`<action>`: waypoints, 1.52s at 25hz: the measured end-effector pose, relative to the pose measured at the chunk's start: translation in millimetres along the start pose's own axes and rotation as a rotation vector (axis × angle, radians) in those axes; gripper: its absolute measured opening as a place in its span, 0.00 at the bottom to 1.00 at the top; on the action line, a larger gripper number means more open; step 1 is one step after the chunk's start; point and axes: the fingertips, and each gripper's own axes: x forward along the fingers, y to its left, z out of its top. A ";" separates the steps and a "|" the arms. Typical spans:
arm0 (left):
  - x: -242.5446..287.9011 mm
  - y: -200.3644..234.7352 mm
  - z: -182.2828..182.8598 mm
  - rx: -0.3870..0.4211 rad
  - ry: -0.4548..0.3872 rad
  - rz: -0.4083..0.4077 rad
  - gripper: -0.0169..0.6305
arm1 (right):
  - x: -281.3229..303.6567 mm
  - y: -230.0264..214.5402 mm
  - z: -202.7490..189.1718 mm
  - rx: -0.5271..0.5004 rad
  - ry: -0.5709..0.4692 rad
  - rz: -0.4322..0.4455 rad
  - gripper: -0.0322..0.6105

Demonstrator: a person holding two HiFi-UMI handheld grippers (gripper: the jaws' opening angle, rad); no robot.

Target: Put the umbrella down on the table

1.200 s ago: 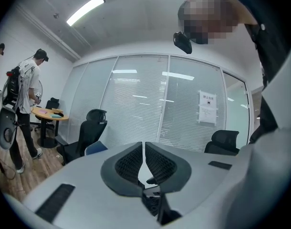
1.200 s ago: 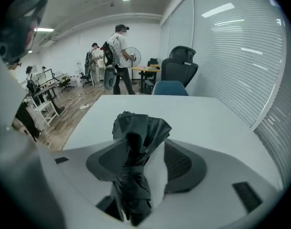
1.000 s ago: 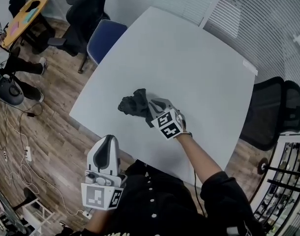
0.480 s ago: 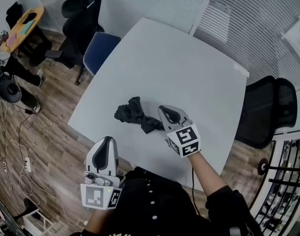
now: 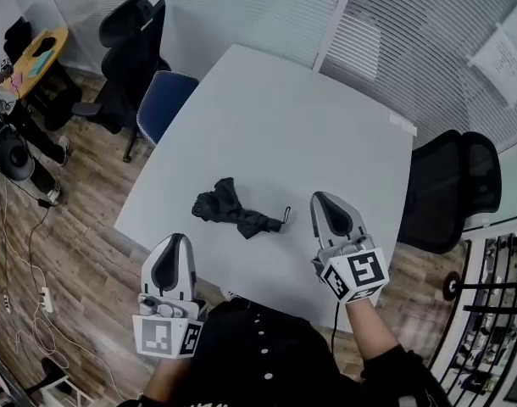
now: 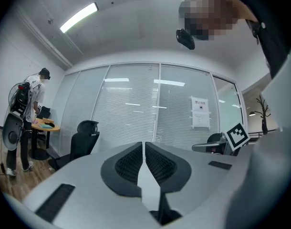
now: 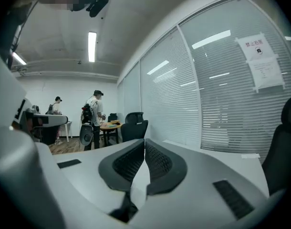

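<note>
A folded black umbrella (image 5: 235, 212) lies on the white table (image 5: 292, 134) near its front edge, with its wrist strap curling off its right end. No gripper touches it. My right gripper (image 5: 325, 200) is held above the table to the right of the umbrella, jaws shut with nothing between them (image 7: 144, 149). My left gripper (image 5: 175, 242) hangs off the table's front edge, below and left of the umbrella, its jaws also shut and empty (image 6: 144, 151). Both gripper views look level across the room and do not show the umbrella.
A blue chair (image 5: 161, 100) and a black office chair (image 5: 131, 32) stand at the table's left side, another black chair (image 5: 449, 185) at its right. Glass walls with blinds (image 5: 428, 49) run behind. People stand by a far desk (image 7: 95, 113). Cables lie on the wooden floor (image 5: 38, 253).
My right gripper let go of the umbrella, rose and drew back to the right. The umbrella now lies free on the table. The left gripper stayed about where it was.
</note>
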 end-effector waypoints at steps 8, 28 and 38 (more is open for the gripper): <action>3.9 2.5 11.5 0.018 -0.034 -0.006 0.07 | -53.5 -21.7 43.3 0.013 -0.134 -0.102 0.10; -1.4 13.7 25.5 0.048 -0.069 0.010 0.07 | -136.4 -67.1 45.7 0.036 -0.225 -0.336 0.10; -3.5 13.8 30.1 0.056 -0.079 0.012 0.07 | -141.6 -63.0 46.5 0.020 -0.230 -0.333 0.10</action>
